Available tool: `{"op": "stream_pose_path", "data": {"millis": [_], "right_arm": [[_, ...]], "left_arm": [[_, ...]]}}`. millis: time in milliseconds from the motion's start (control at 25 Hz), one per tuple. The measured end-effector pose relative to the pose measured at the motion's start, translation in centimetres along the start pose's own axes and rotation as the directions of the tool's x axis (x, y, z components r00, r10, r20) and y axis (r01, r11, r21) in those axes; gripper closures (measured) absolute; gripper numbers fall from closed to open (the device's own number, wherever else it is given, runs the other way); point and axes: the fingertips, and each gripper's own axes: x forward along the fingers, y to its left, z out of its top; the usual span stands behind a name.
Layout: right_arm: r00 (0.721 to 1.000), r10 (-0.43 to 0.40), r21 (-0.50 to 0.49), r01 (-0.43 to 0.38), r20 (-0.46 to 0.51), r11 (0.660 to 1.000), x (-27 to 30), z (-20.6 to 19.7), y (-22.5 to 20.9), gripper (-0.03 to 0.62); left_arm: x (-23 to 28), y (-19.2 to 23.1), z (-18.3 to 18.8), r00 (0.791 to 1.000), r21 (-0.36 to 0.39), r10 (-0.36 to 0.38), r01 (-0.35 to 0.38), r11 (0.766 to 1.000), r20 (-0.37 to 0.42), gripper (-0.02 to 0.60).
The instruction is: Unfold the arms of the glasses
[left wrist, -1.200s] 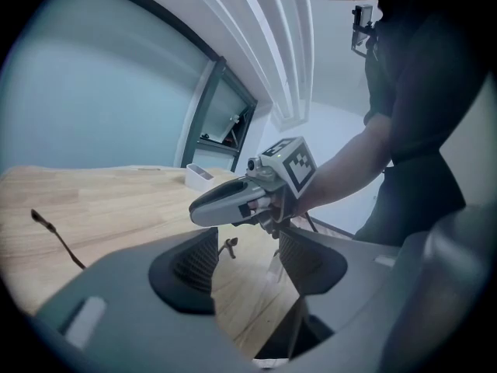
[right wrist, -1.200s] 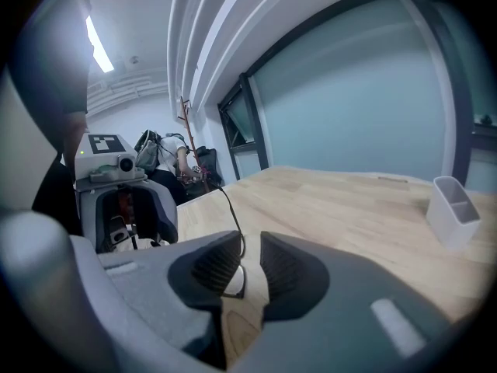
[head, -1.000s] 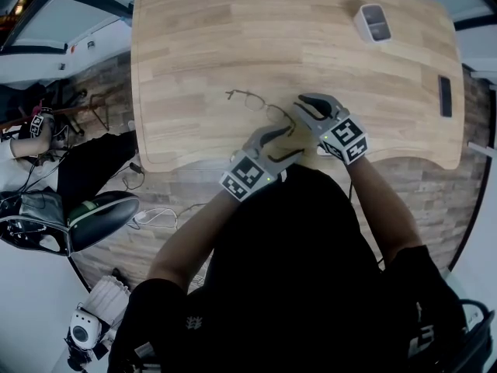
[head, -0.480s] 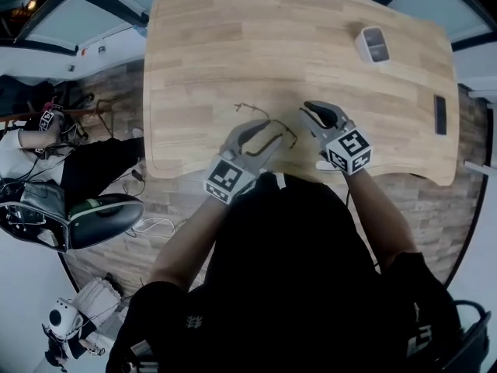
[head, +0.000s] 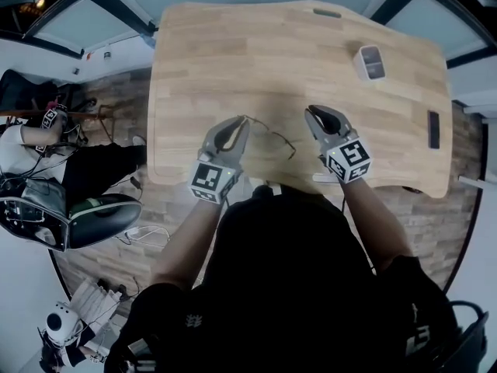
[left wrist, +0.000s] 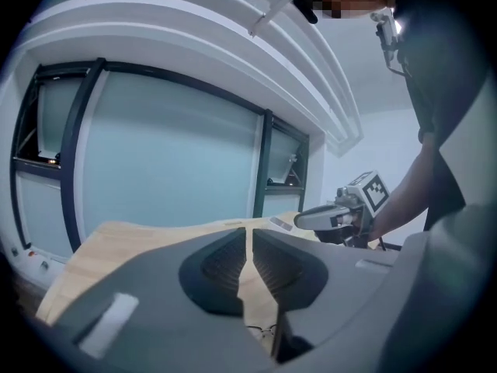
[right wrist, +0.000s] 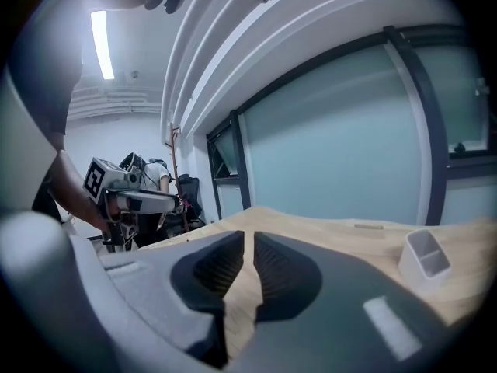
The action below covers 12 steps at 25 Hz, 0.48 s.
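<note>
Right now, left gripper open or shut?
Shut, empty: on left gripper, jaws have just been closing, nearly meet, nothing between; glasses lie on table.

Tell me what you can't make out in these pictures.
- Glasses: head view, wire too thin and small to tell whether the arms are unfolded; left gripper view shows only a sliver.
- Dark flat thing near the table's right edge: head view, too small to identify.
- White box: head view, too small to see inside.

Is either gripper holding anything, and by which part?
Nothing. The left gripper and right gripper have just been closing, both empty; the glasses lie on the table.
</note>
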Motion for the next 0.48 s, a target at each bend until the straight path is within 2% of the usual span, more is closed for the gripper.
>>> {"op": "stream_pose_path", "data": {"millis": [80, 200, 480], "right_arm": [[1.0, -0.011, -0.002, 0.011, 0.014, 1.0, -0.2, 0.3, 0.0, 0.563], [0.999, -0.024, -0.002, 0.024, 0.038, 1.0, -0.6, 0.8, -0.2, 0.586], [0.998, -0.054, -0.007, 0.054, 0.024, 0.998, -0.2, 1.1, -1.2, 0.592]], "left_arm": [[-0.3, 0.6, 0.3, 1.0, 0.001, 0.028, -0.028, 1.0, 0.012, 0.572], [-0.5, 1.5, 0.3, 0.998, -0.009, 0.066, -0.066, 0.998, 0.024, 0.574], [-0.3, 3.5, -0.9, 0.993, -0.019, 0.114, -0.114, 0.993, -0.015, 0.574]]}}
